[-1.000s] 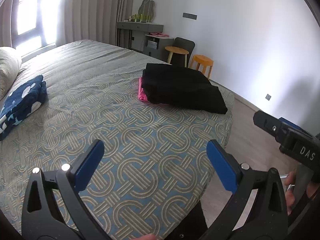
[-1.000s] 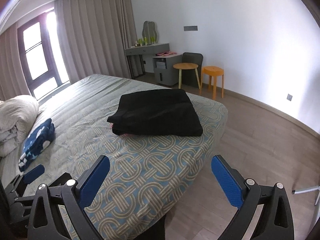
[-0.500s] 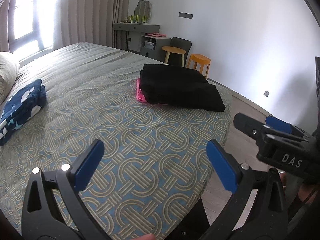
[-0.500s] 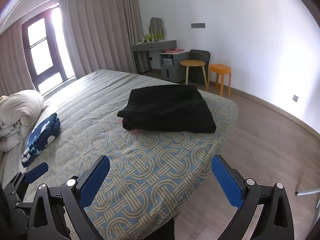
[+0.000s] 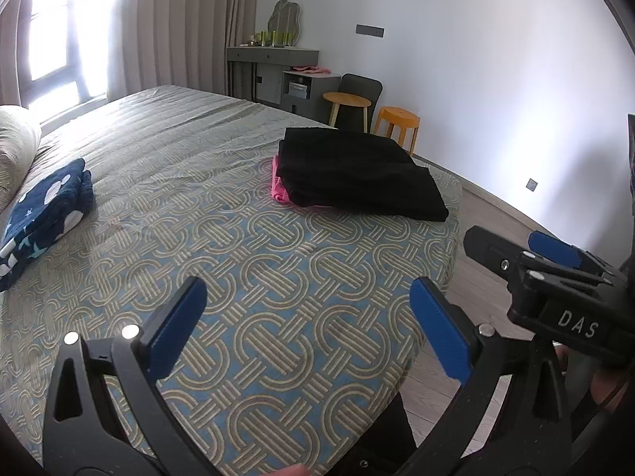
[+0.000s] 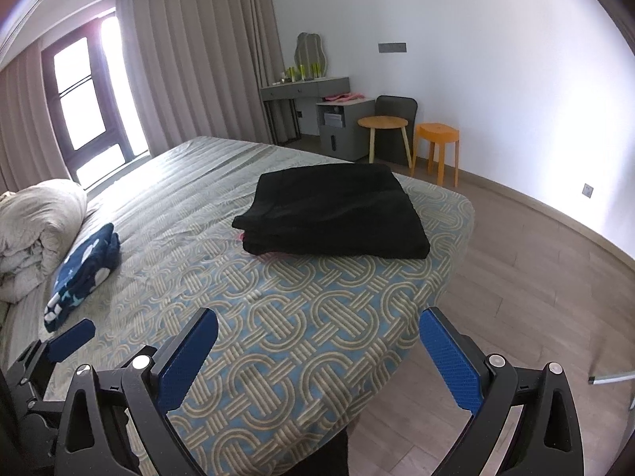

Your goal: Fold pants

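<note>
Black fabric pants [image 6: 337,210] lie folded into a thick, flat rectangle near the far corner of the bed with the blue-and-tan interlocking-ring cover [image 6: 285,317].

They rest on a pink folded cloth [image 5: 279,188] peeking out at one edge. Left gripper [image 5: 307,327] and right gripper [image 6: 317,359] hover apart from them, blue-padded fingers [image 6: 186,361] spread wide, empty.

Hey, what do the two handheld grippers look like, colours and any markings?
Both are matte black plastic frames with silver screws. The left gripper and right gripper each carry two fingers with blue textured pads. The right gripper's body reads "DAS" in white.
</note>
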`<state>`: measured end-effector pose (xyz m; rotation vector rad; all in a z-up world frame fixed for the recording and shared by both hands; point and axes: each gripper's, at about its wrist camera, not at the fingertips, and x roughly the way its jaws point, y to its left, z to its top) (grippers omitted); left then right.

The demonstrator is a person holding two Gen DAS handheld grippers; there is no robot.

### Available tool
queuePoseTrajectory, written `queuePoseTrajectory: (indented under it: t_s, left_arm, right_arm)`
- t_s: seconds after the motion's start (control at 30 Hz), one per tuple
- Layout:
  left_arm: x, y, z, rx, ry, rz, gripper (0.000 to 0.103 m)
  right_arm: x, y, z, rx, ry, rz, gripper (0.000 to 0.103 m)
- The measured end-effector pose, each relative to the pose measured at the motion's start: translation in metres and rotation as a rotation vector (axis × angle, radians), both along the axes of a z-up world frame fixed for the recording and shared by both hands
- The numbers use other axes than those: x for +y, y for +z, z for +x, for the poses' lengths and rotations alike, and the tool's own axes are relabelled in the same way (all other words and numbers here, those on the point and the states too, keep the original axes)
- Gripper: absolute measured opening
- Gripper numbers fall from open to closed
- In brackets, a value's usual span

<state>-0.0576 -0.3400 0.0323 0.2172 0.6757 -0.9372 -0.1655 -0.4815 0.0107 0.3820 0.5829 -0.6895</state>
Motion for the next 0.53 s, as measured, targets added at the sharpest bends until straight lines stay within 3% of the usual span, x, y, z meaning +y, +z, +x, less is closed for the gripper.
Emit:
queuePoseTrajectory:
  t_s: [0.53]
  left_arm:
    - [-0.0014, -0.0031, -0.0013, 0.013, 0.002, -0.002, 0.102]
  right_arm:
    - [-0.0014, -0.0078, -0.0023, -0.015, -0.003, 0.022, 0.103]
